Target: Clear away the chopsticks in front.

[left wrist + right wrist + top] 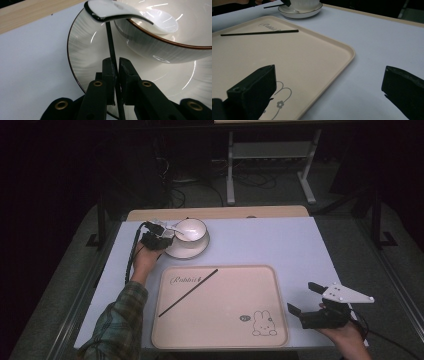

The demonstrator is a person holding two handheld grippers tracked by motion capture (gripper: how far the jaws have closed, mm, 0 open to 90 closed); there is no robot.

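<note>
Clearly the thing in hand is a thin black chopstick (111, 42), pinched between the jaws of the left hand-held gripper (117, 65), which are clenched on it near the saucer's edge. The stick runs from the jaws up across the white saucer (82, 50) and passes under the handle of the white ceramic spoon (125, 13), which lies over the rim of the bowl (175, 47) with its scoop inside. Whether stick and spoon handle actually touch cannot be told.

Its twin, a second black chopstick (188, 292), lies slantwise on the beige tray (280, 320) in front of the person, well apart from the saucer. The tray sits on the pale tabletop (280, 240). At the tabletop's right edge the right hand-held gripper (300, 298) is held off the tray's corner with its jaws spread wide and nothing between them.

The chief risk is probably the spoon: if the chopstick is lifted straight up, it could catch the handle, tip the spoon off the bowl's rim or rattle it onto the saucer. The grip is also narrow and far from the stick's middle, so the stick could swivel in the jaws or slip out when swung toward the tray.
</note>
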